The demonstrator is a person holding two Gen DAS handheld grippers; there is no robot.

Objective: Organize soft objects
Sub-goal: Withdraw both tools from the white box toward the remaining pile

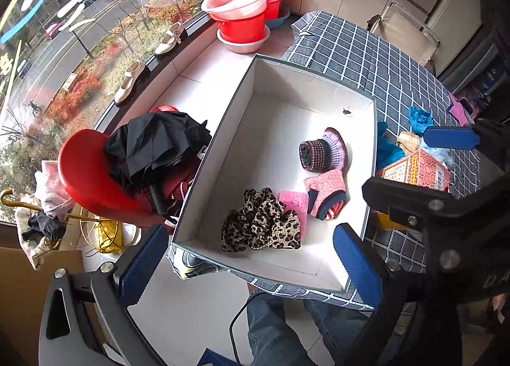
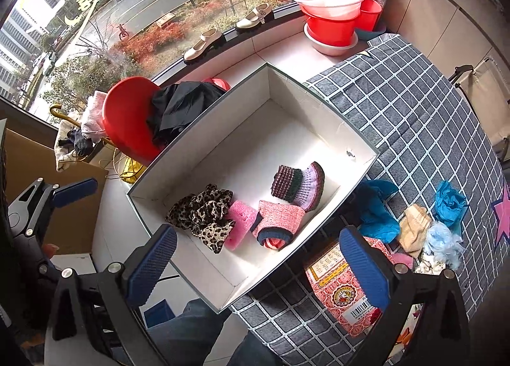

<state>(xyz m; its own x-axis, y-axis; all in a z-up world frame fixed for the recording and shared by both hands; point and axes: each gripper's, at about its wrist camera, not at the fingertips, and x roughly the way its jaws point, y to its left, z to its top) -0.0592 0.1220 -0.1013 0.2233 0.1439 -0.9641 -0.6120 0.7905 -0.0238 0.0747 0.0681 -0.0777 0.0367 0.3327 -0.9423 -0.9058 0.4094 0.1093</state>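
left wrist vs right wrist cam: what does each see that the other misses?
Left wrist only: little, chiefly a black cable by the person's jeans.
Right wrist only: the pale blue fluffy piece and pink star on the checked cloth.
Both: the white box holding the leopard-print fabric, pink sponge and two knitted pieces; both tongs open, empty.
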